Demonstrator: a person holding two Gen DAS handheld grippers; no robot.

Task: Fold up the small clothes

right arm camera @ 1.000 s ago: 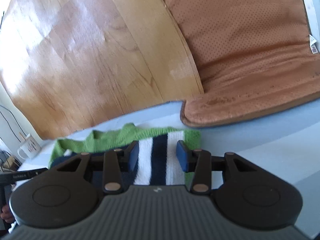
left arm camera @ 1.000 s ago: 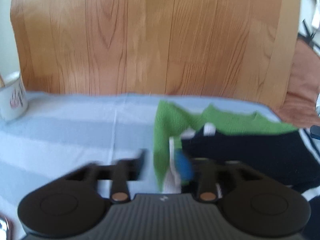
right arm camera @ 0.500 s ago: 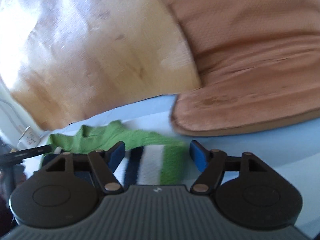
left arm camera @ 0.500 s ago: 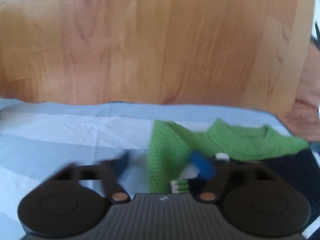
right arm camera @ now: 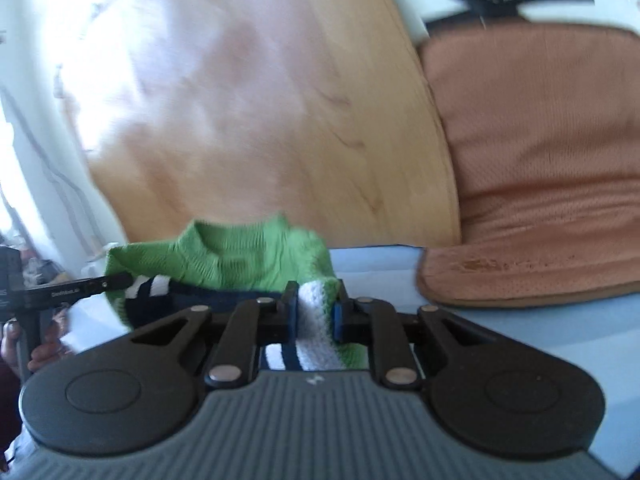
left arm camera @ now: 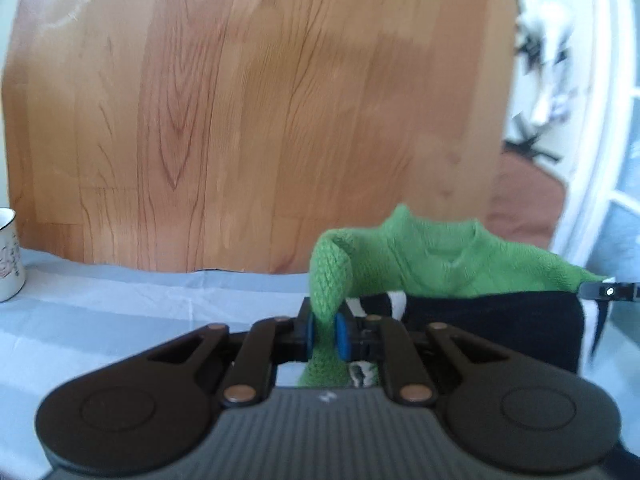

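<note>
Left hand-held gripper (left arm camera: 325, 334) clamped on green sleeve of sweater (left arm camera: 440, 268). Right hand-held gripper (right arm camera: 316, 314) clamped on its striped white-and-green edge. Lifted above pale blue cloth (left arm camera: 140, 300); mug (left arm camera: 9, 260) at left.

You will find one small white print on the black bar (right arm camera: 76, 290) left of the sweater (right arm camera: 248, 256); its letters are too blurred to read.

Black left gripper (left arm camera: 325, 334), blue pads, copper rivets.
</note>
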